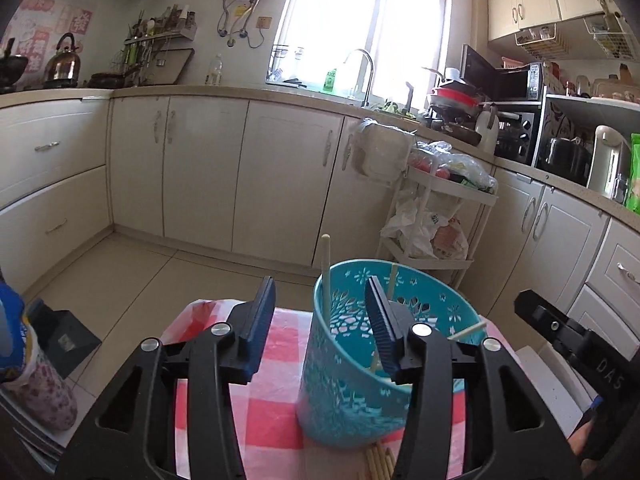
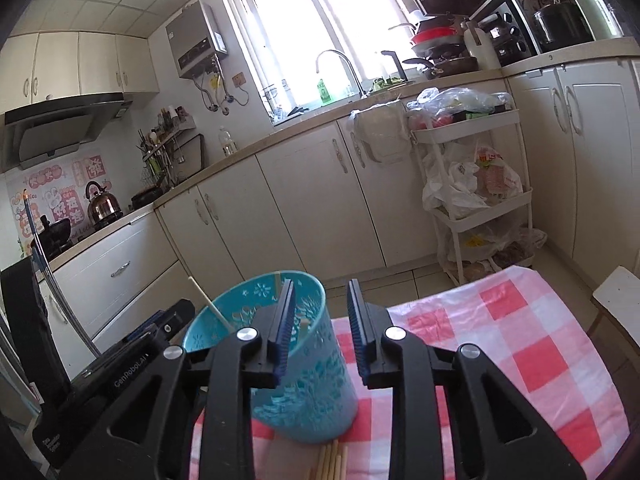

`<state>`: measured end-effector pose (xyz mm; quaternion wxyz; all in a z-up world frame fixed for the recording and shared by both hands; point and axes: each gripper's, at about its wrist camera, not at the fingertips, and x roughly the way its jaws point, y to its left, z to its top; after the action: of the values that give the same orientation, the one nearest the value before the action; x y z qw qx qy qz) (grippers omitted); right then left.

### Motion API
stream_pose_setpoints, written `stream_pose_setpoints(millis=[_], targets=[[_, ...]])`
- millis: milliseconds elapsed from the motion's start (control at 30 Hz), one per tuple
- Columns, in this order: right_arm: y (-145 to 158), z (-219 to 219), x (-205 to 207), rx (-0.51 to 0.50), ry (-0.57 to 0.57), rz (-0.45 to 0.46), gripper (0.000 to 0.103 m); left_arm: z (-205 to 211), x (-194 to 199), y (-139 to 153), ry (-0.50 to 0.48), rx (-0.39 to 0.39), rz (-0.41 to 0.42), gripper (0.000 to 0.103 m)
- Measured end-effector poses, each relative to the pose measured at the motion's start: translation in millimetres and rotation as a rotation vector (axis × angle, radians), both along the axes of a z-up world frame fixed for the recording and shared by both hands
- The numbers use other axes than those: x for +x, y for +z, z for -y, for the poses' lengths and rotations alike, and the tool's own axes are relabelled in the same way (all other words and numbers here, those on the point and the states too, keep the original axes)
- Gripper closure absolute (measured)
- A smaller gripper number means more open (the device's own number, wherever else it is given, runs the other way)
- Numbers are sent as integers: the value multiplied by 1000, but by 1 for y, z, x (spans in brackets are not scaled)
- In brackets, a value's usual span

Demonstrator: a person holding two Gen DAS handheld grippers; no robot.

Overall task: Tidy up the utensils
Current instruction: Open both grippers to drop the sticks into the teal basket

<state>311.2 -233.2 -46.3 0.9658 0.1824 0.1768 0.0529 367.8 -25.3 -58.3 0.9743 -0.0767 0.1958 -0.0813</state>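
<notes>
Judging from how things lie, the sorting is partly done: a few pale wooden chopsticks (image 1: 326, 276) already lean inside the turquoise perforated plastic holder (image 1: 352, 392), which stands upright on the desk's red-and-white checked cloth (image 2: 528, 344). More chopsticks, a loose bundle (image 2: 330, 462), lie flat on the cloth just in front of the holder's base, not yet put away. Both tongs are spread and carry nothing. The left tongs (image 1: 320, 320) hang near the holder, one pad over its mouth, the other to its left. The right tongs (image 2: 320, 320) hang above the holder's right side. What remains, as far as can be seen, is to lift the lying chopsticks and drop them into the holder.
</notes>
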Motion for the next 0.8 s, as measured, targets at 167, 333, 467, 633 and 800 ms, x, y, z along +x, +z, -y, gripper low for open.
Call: stream_pose_setpoints(millis=[167, 333, 467, 633, 800], targets=[[-11, 3, -40, 2, 12, -58, 67, -3, -38, 0, 46, 81, -53, 44], [-25, -3, -66, 9, 29, -115, 65, -8, -69, -3, 63, 119, -95, 34], [-35, -6, -76, 12, 38, -155, 64, -11, -86, -5, 60, 142, -114, 31], [-43, -10, -83, 12, 44, -186, 63, -13, -93, -5, 60, 153, -131, 29], [-50, -11, -84, 12, 48, -211, 63, -14, -97, -4, 53, 156, -138, 28]])
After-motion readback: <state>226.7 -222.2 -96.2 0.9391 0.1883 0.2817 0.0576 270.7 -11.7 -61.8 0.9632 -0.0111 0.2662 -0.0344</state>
